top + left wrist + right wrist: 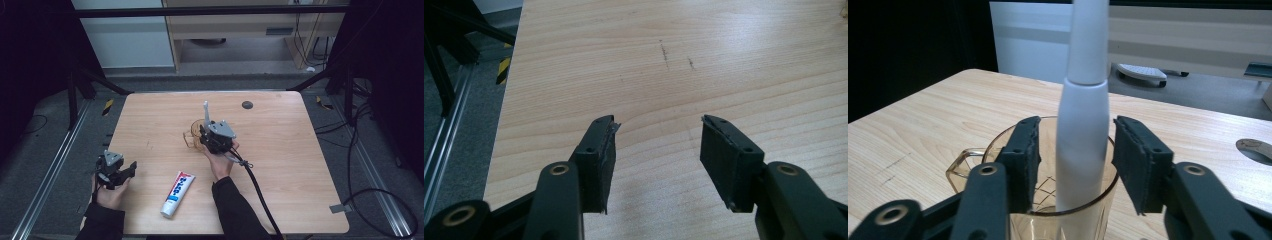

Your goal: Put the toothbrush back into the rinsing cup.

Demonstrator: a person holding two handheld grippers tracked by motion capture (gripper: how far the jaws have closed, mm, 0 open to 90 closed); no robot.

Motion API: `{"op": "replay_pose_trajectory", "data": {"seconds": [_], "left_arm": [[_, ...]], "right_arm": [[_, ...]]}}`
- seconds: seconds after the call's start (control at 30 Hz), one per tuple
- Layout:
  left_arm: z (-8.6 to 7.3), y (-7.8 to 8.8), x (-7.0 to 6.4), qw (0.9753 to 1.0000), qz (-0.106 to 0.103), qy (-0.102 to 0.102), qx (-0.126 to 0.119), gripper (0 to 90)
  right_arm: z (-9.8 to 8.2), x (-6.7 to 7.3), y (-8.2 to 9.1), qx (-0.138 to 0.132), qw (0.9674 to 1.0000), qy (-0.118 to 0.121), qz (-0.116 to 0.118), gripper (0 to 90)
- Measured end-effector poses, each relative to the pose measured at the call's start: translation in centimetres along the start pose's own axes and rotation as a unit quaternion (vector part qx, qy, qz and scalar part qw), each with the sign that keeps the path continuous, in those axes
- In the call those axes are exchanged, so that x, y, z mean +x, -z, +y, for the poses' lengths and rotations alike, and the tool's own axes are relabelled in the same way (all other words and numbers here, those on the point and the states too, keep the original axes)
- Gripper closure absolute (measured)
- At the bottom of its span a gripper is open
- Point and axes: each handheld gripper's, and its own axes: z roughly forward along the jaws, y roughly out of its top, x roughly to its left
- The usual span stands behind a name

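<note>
While a person's two forearms come in from the bottom of the high view, a light wooden table spreads across the middle of the frame, with a dark floor and cables around it. At centre frame, the right gripper sits at an amber see-through cup with a handle. In the right gripper view its black jaws stand spread on either side of a white electric toothbrush, which rises upright out of the cup; small gaps show between pads and handle, so the grip looks released. Judging from that, the toothbrush has just been stood in the cup, and the step in hand is letting go. Lower centre, a white and blue toothpaste tube lies flat on the table. At lower left, the left gripper hovers low with jaws apart and nothing between them, over bare wood. Next, probably, the right gripper must back away straight, without knocking the toothbrush.
</note>
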Motion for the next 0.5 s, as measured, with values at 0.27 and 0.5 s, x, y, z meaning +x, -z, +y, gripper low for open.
{"op": "replay_pose_trajectory", "data": {"seconds": [0.27, 0.5], "left_arm": [[0.0, 0.0, 0.0, 1.0000, 0.001, 0.000, 0.000, 47.4], [0.0, 0.1, 0.1, 1.0000, 0.000, 0.002, -0.002, 47.2]], "right_arm": [[0.3, -0.1, 0.2, -0.007, 1.0000, 0.000, 0.000, 43.2], [1.1, -0.2, 1.1, -0.008, 0.9999, -0.001, 0.010, 31.9]]}}
